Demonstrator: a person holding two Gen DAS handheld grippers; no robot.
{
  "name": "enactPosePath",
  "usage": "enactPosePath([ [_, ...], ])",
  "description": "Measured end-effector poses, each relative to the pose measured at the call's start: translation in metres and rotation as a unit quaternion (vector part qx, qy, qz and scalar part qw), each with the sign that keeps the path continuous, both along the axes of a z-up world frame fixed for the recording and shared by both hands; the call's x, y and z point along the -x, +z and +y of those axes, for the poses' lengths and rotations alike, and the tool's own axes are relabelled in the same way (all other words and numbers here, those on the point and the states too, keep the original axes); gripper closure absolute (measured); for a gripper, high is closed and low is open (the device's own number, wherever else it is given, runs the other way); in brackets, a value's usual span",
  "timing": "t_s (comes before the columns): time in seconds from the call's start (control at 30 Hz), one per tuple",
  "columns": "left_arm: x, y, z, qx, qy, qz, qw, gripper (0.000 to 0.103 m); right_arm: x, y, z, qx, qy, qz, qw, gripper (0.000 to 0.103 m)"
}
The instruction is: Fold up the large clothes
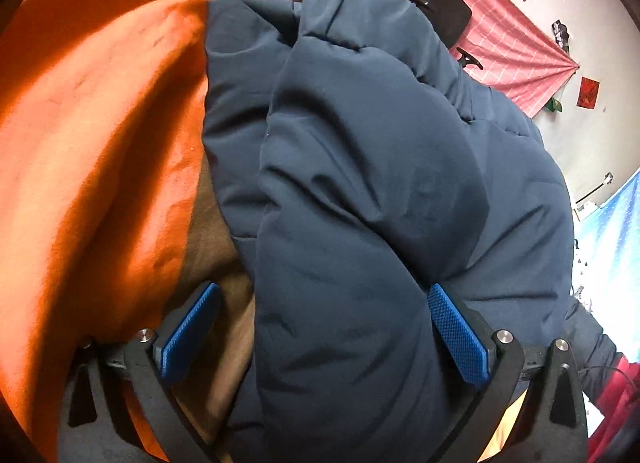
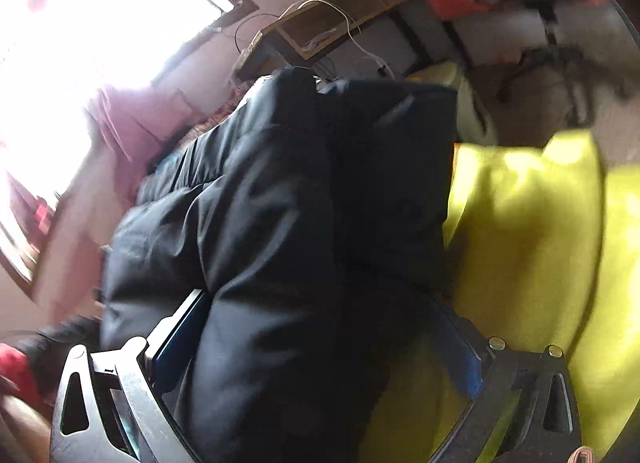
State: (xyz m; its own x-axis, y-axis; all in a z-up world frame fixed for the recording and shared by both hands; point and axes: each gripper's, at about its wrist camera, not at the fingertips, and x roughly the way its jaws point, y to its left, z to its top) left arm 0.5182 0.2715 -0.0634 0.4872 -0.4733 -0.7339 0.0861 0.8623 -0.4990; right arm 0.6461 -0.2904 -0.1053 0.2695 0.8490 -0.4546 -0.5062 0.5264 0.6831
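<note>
step: navy padded jacket [image 1: 360,191] lies bunched in a thick puffy bundle; I'd judge this is between folds, with a grip just let go or not yet taken.
jacket location: in the left wrist view it lies on orange fabric [image 1: 92,135] with a brown layer [image 1: 216,263] showing under its near-left edge. In the right wrist view the same jacket [image 2: 272,223] has yellow-green fabric [image 2: 532,223] to its right. Can't tell what surface is underneath.
left gripper [image 1: 320,331]: jaws spread wide, blue pads [image 1: 460,335] clear on both sides. A jacket fold runs between them; neither pad seems to press on it. Holding nothing.
right gripper [image 2: 316,347]: also spread wide and straddling a thick roll of jacket. Frame is motion-blurred, so I can't confirm contact on the left pad; it doesn't read as a clamp.
next move: pick an edge or corner on each side, close on a thin layer rather than the whole bulk, then lift and bring it over together.
risk: padding is springy, so a fold will likely reopen unless pressed flat.
</note>
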Motion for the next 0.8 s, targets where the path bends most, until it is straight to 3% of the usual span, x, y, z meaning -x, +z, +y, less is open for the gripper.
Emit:
enactPosePath([
  [0.1, 0.004, 0.001, 0.006, 0.008, -0.001, 0.001, 1.0, 0.001, -0.006, -0.007, -0.006, -0.031, 0.003, 0.024, 0.999, 0.0],
  [0.3, 0.006, -0.007, 0.014, 0.008, -0.001, -0.002, 1.0, 0.003, -0.003, 0.006, 0.001, -0.019, -0.006, 0.046, 0.999, 0.0],
  [0.37, 0.008, -0.006, 0.015, 0.0, 0.0, -0.007, 1.0, 0.005, 0.004, 0.017, 0.011, -0.007, -0.002, 0.035, 0.999, 0.0],
  [0.4, 0.01, -0.006, 0.013, -0.003, 0.0, -0.011, 0.9999, 0.006, 0.013, 0.027, 0.022, 0.018, 0.004, 0.01, 1.0, 0.0],
  [0.43, 0.013, -0.005, 0.013, -0.003, -0.001, -0.019, 0.9998, 0.013, 0.022, 0.033, 0.031, 0.042, 0.008, -0.011, 0.999, 0.001],
  [0.47, 0.016, -0.004, 0.011, 0.002, -0.005, -0.024, 0.9997, 0.028, 0.032, 0.04, 0.041, 0.072, 0.008, -0.037, 0.997, 0.005],
  [0.53, 0.022, -0.002, 0.007, 0.005, -0.012, -0.039, 0.9992, 0.038, 0.055, 0.052, 0.06, 0.129, -0.008, -0.094, 0.987, 0.014],
  [0.67, 0.027, -0.001, 0.002, -0.007, -0.008, -0.038, 0.9992, 0.042, 0.097, 0.066, 0.09, 0.226, -0.063, -0.197, 0.952, 0.032],
  [0.73, 0.027, -0.002, 0.001, -0.004, 0.003, -0.028, 0.9996, 0.043, 0.113, 0.067, 0.103, 0.258, -0.071, -0.236, 0.934, 0.035],
  [0.8, 0.024, 0.0, -0.005, -0.006, 0.013, -0.023, 0.9996, 0.043, 0.113, 0.063, 0.103, 0.261, -0.075, -0.236, 0.933, 0.037],
])
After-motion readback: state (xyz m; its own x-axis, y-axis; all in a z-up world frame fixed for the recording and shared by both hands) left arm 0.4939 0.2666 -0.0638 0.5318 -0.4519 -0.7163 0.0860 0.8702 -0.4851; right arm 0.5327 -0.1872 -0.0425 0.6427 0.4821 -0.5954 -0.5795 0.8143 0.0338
